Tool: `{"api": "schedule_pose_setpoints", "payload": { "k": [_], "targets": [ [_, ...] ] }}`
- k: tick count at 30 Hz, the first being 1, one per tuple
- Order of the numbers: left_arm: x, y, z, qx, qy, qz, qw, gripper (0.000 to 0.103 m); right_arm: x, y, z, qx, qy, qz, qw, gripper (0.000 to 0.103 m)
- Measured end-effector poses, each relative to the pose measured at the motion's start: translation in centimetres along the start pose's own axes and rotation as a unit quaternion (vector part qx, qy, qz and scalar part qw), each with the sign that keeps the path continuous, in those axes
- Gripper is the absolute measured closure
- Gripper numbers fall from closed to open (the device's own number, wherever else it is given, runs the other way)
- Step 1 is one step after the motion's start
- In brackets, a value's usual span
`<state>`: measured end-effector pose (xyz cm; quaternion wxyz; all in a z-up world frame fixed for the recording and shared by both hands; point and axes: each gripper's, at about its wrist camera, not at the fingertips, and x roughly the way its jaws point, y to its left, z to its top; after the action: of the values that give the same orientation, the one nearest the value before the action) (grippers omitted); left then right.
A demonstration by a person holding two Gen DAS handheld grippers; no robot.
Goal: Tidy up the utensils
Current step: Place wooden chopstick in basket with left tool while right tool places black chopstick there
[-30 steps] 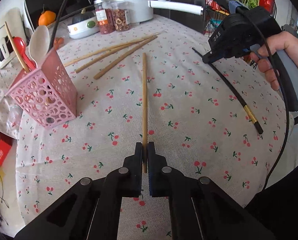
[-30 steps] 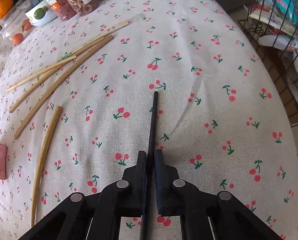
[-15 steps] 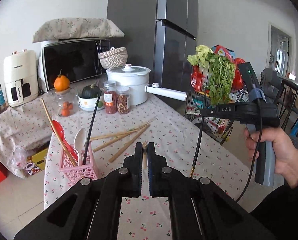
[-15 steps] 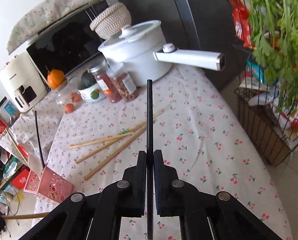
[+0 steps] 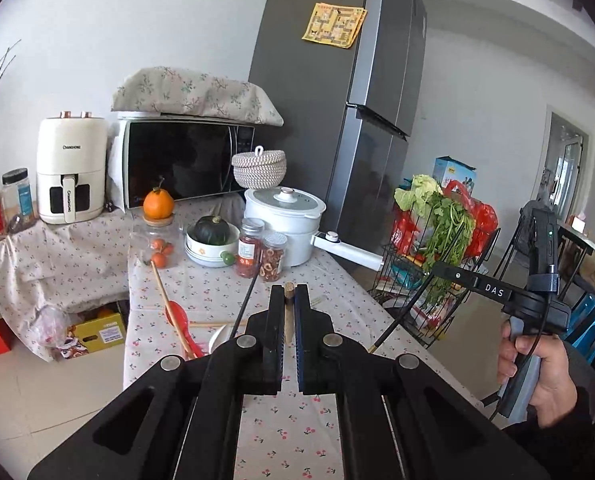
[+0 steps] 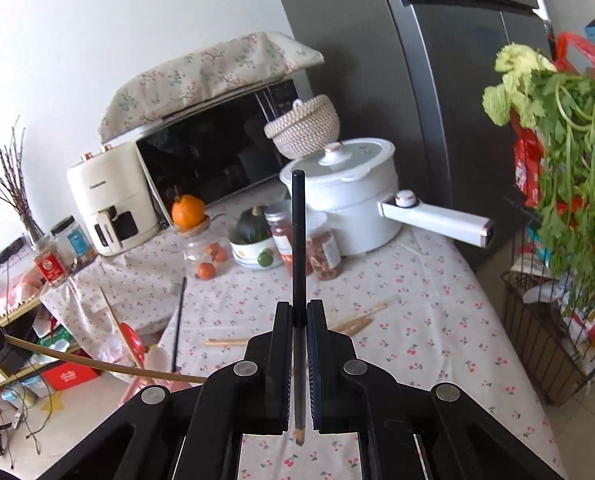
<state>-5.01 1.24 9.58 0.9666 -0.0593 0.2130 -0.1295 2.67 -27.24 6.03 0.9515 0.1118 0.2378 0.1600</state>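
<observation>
Between the left gripper (image 5: 289, 292) fingers a bamboo chopstick (image 5: 289, 312) is clamped; the right gripper (image 6: 299, 308) fingers pinch a black chopstick (image 6: 298, 240), both lifted above the desk (image 5: 337, 280). Judging by this, carrying is underway; next, each needs tipping upright and lowering into the pink holder (image 6: 137, 390).

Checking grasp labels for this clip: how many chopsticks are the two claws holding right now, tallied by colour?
Light wooden chopstick: 1
Black chopstick: 1
Total: 2
</observation>
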Motion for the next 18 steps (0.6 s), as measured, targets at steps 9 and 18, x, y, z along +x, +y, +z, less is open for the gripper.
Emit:
{"api": "schedule_pose_setpoints", "payload": {
  "k": [9,18],
  "targets": [
    [-2.1,2.3,3.5,0.073,0.067,0.030,0.9947,0.099,0.1,4.9,1.9,-0.010,-0.029,0.081,0.996,0.097],
    [3.0,5.0,3.9,0.082,0.161,0.050,0.9823,0.099,3.7,9.3,2.0,-0.022,-0.027,0.127,0.991,0.097]
  ]
}}
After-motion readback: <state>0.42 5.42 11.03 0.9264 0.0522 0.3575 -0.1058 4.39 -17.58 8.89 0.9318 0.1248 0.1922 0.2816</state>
